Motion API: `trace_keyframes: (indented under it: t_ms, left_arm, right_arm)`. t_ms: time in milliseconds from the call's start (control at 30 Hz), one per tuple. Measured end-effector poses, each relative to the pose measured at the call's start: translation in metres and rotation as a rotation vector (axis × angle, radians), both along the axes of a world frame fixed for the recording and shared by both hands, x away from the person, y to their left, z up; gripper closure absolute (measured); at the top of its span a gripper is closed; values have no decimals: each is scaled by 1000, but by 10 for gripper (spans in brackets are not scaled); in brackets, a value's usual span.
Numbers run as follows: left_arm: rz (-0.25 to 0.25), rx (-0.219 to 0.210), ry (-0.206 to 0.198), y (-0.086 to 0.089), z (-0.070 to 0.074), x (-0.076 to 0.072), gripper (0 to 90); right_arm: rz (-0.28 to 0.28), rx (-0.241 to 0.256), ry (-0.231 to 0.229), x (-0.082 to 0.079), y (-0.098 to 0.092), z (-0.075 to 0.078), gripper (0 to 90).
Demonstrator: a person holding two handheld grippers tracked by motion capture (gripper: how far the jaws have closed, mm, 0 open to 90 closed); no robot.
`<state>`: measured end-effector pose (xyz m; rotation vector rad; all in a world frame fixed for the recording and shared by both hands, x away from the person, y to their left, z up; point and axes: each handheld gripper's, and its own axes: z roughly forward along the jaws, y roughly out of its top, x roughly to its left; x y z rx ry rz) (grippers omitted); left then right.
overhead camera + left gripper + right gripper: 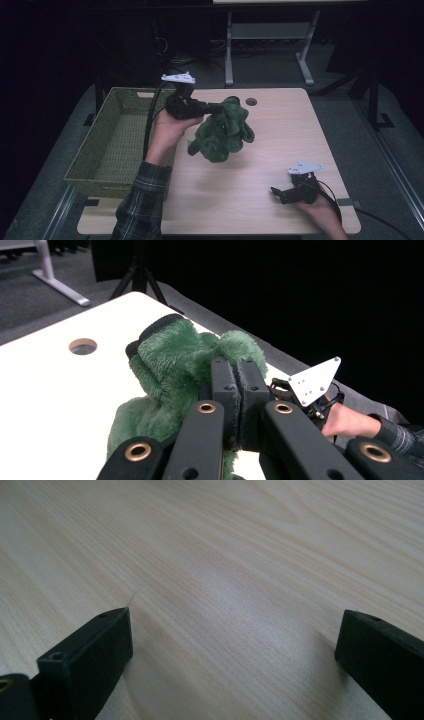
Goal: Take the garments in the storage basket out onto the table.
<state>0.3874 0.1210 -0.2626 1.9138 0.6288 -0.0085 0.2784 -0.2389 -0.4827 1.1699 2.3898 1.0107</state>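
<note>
Aloft, green plush cloth point(222, 131) dangles long-axis downward, clenched by left tool point(216, 106); right tool point(276, 192) released.

Basket point(112, 145) at table's point(280, 125) left edge; plush garment point(222, 131) hangs right of it.

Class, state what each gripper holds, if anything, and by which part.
The left gripper is shut on the green fleece garment, pinching a fold at its upper edge. The right gripper is open, holding nothing.

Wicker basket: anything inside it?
The wicker basket shows a bare woven floor, nothing lying in it. The left hand and left gripper, shut on the green plush cloth, cover its right rim.
</note>
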Motion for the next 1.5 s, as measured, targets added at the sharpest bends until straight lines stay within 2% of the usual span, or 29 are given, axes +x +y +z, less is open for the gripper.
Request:
trace_keyframes:
  t_ms: [467,733,1067,1200,1233,1267,1367,1467,1500]
  left_arm:
    - [-46,3,29,-54,-31,-2,888]
    - [-63,15,52,-83,-57,-1,888]
    - [-51,80,124,-98,-111,9,888]
    - [-25,125,130,-101,-132,14,887]
    - [-13,139,134,-101,-141,18,887]
    - [-13,139,134,-101,-141,18,886]
    - [1,162,133,-102,-154,22,885]
    - [7,211,119,-103,-165,25,884]
    - [11,214,123,-103,-168,26,883]
  right_arm:
    - [1,-1,0,0,0,0,16]
    - [1,1,-1,0,0,0,15]
    - [0,1,2,0,0,0,16]
    - [0,-1,2,0,0,0,16]
    - [-1,1,3,0,0,0,16]
    - [-1,1,3,0,0,0,16]
    - [-1,2,3,0,0,0,15]
    - [-1,1,3,0,0,0,15]
    - [0,1,2,0,0,0,15]
